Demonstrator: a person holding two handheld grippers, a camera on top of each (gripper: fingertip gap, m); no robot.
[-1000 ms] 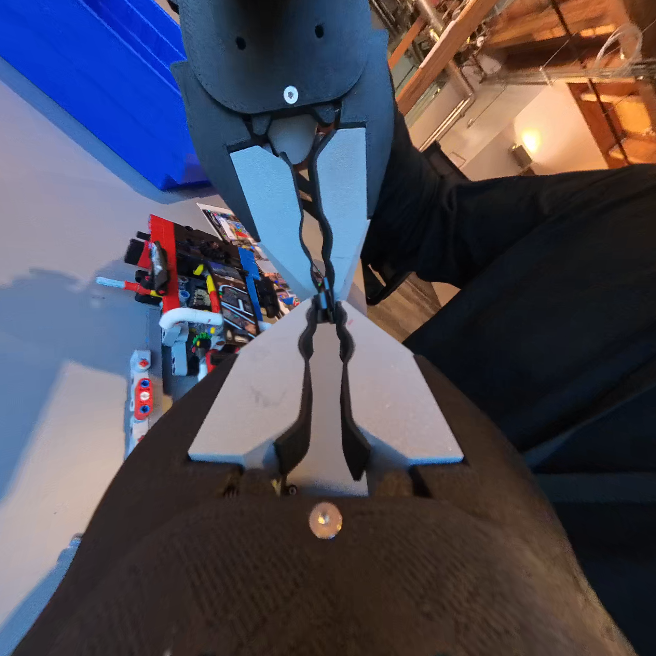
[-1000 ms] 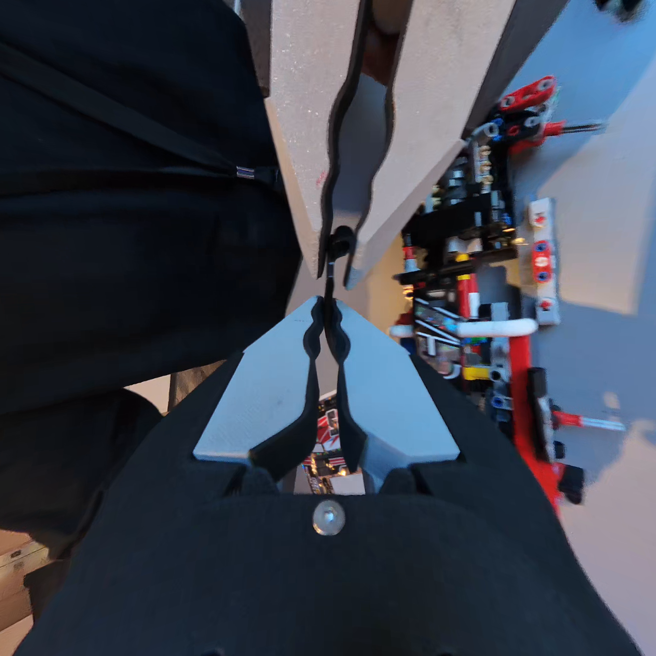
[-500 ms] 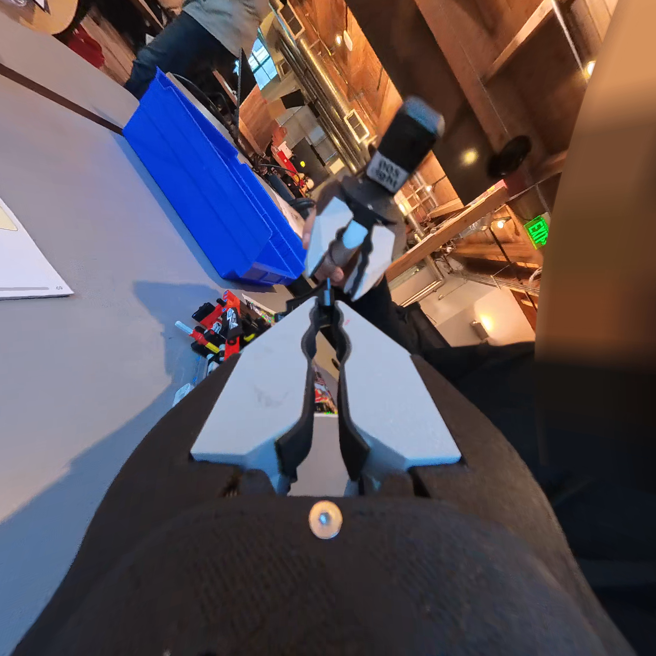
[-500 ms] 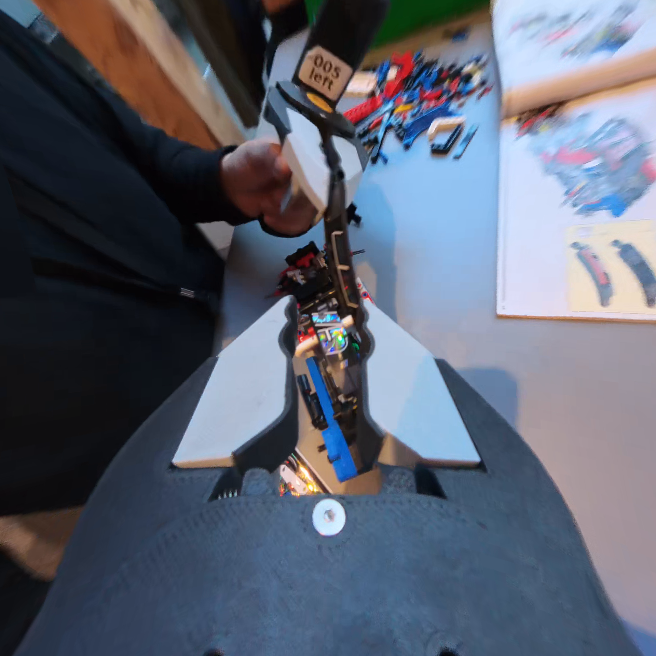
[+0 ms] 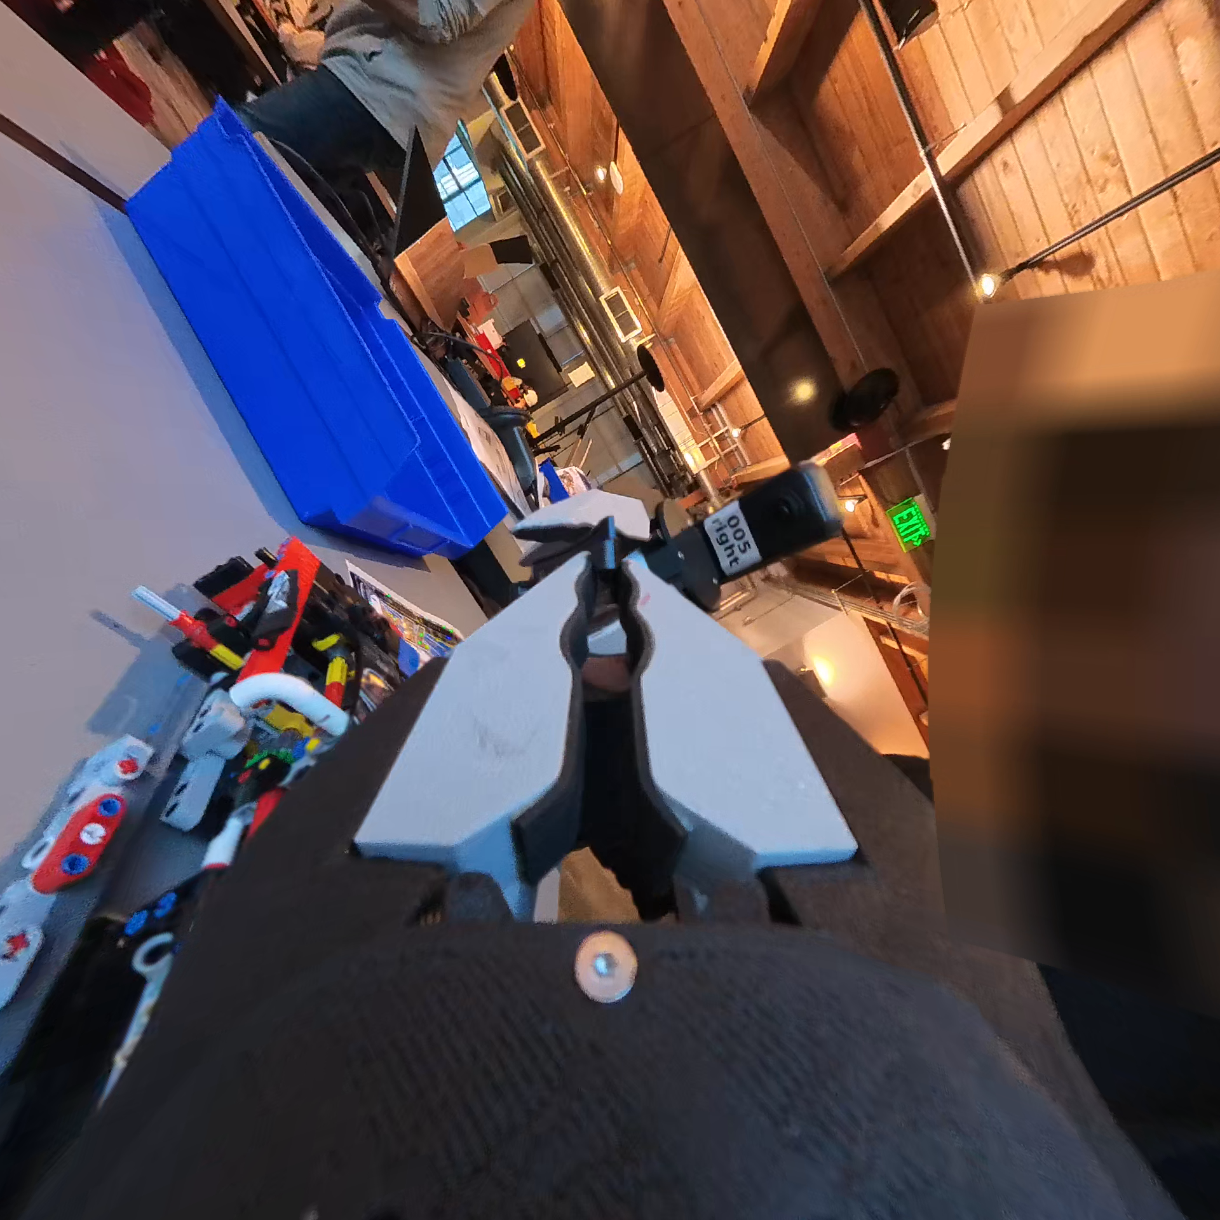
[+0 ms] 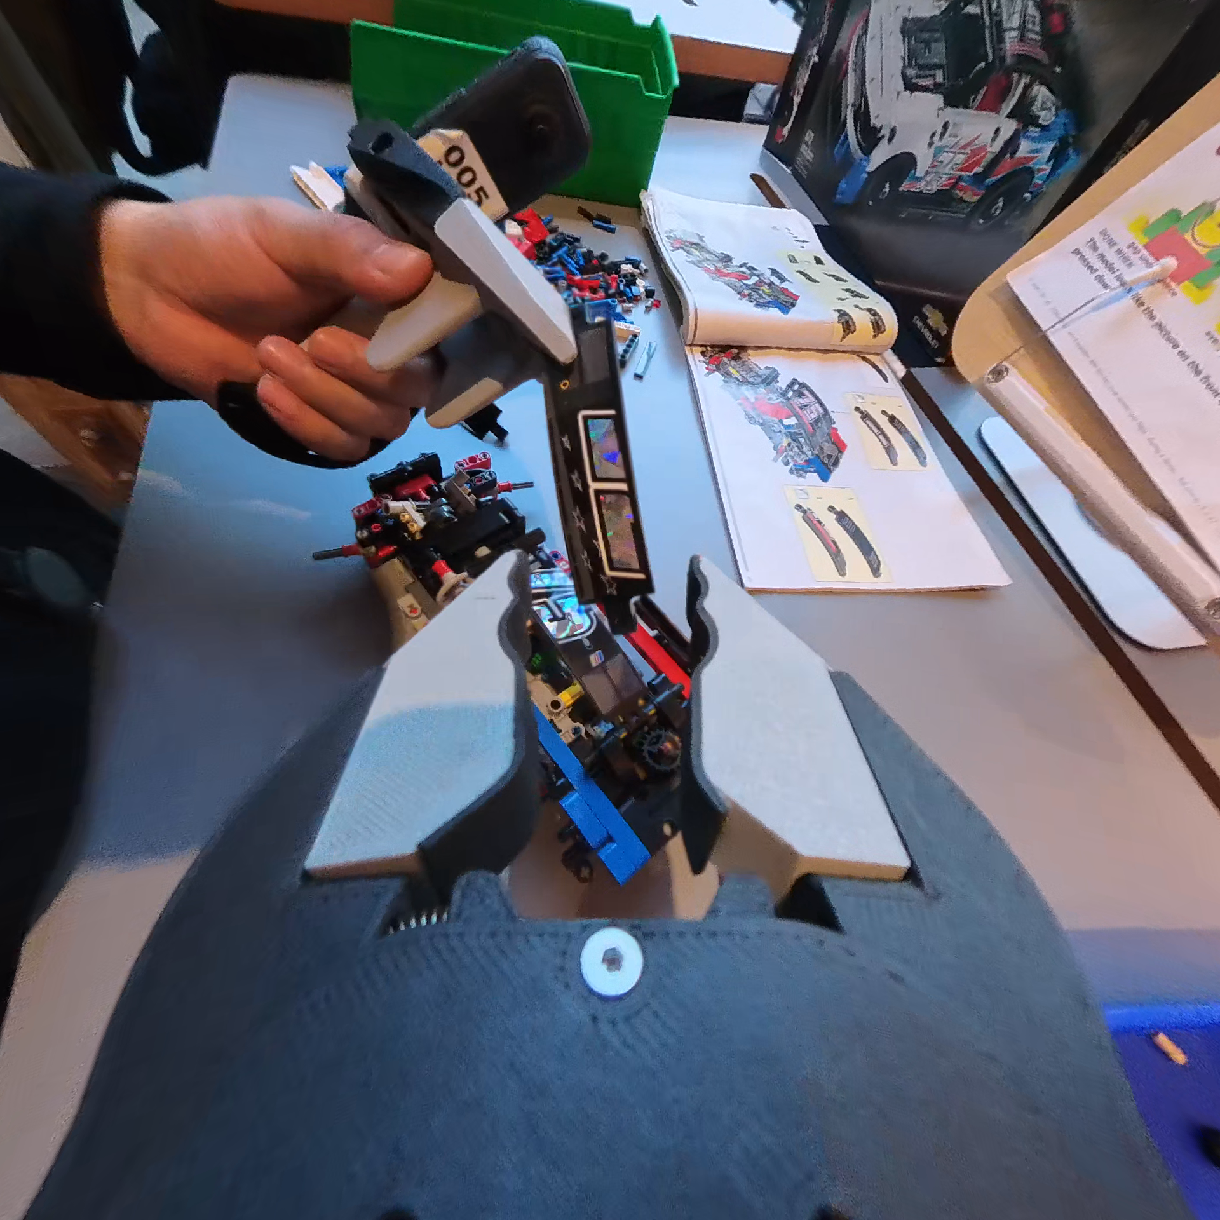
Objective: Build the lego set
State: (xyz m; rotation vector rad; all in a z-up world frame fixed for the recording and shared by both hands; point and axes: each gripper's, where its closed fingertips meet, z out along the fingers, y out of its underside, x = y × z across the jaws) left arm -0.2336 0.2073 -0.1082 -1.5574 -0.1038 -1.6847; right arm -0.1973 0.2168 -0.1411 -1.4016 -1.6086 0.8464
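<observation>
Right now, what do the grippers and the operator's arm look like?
Both grippers, right gripper and left gripper, match: dark textured printed bodies, a silver screw, pale grey wedge fingers with wavy black pads. The left gripper carries a black camera with a white label. Dark sleeve.

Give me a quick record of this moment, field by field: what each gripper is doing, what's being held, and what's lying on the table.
left gripper: shut on a long black panel, held in the air above the car
right gripper: open, empty, just below the panel
car: partly built, on the grey table
booklet: open, right of the car
loose pieces: scattered before the green bin
set box: standing, far right
</observation>
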